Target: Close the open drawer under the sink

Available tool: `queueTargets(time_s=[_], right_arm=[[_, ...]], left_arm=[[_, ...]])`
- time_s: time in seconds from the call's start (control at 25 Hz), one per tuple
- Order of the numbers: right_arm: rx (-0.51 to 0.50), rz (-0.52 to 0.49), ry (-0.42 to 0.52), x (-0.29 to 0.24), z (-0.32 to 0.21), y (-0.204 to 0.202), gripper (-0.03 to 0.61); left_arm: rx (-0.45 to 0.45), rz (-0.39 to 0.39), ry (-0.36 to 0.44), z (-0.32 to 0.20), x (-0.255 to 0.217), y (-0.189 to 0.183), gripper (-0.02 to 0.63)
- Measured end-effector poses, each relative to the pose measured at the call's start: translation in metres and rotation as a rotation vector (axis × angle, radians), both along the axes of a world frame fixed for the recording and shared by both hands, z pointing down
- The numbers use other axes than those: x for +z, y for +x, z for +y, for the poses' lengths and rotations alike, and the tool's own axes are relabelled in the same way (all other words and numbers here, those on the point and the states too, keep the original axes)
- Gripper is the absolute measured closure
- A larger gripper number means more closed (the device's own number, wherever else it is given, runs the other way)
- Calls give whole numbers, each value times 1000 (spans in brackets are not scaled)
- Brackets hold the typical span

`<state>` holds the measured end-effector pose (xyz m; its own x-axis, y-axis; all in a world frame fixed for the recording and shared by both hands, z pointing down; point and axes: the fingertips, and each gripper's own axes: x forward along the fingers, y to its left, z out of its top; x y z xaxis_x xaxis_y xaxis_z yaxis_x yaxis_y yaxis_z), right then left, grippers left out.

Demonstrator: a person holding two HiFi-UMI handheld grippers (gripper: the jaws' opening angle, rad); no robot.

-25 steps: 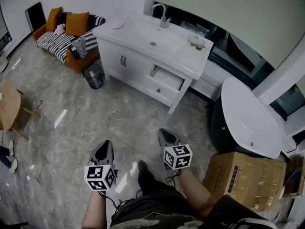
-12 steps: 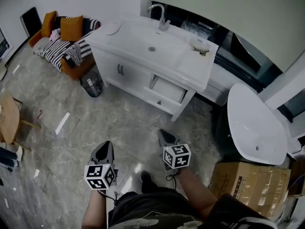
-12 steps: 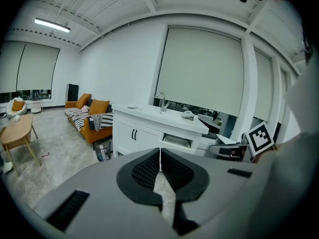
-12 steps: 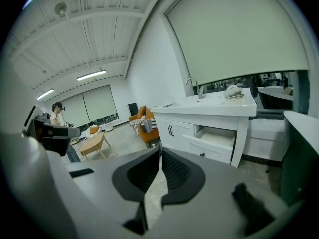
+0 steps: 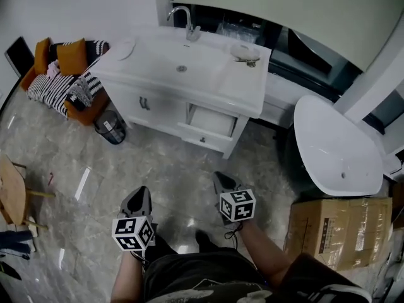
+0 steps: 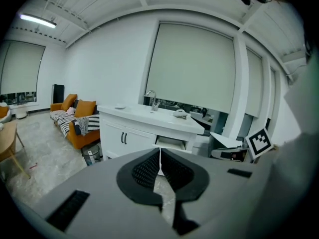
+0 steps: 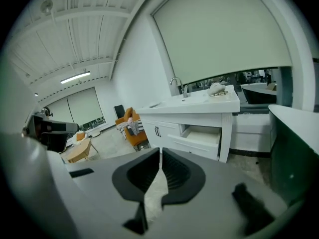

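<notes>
Grey marbled floor tiles fill the near ground, and the person stands on them holding both tools low in front of the body, pointed ahead and a little downward. The left gripper has its dark ribbed jaws pressed together with nothing between them, and the right gripper is closed and empty in the same way. That suits the job, I judge, since a drawer needs only a push from a blunt closed tip and nothing has to be grasped. A cardboard box sits near on the right, with a white oval panel just beyond it. A bare stretch of tile separates both tools from the white vanity cabinet, so neither is within reach of it. The open drawer is at the cabinet's right end, directly under the countertop and right of the two doors with dark handles; it is pulled out toward the person, its pale inside showing. Both grippers aim roughly at it, probably to line up the approach. Above lies the sink with its faucet at the back edge. Off to the left are a small bin and an orange sofa, well clear of the path.
</notes>
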<state>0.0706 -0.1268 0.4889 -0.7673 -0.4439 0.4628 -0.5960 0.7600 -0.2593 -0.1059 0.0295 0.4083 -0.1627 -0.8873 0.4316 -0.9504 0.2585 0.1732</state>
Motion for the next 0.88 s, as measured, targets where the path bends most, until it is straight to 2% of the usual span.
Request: queueTargets(time_s=[0.28,0.56,0.68,0.88], right_arm=[[188,18,14,-3,-8,-9,548],[444,-10,-20,-5,7,-31,548],[533,-44,-64,-1,22,-45,548],[638,-10,-67,6,48,-60,548]], left_arm=[[193,33,29,-42,8,-32,594],[400,57,25,-70,9,-81,594],[461,71,20,-73,12,-103,594],[553,86,-3,-77,26,-130,594]])
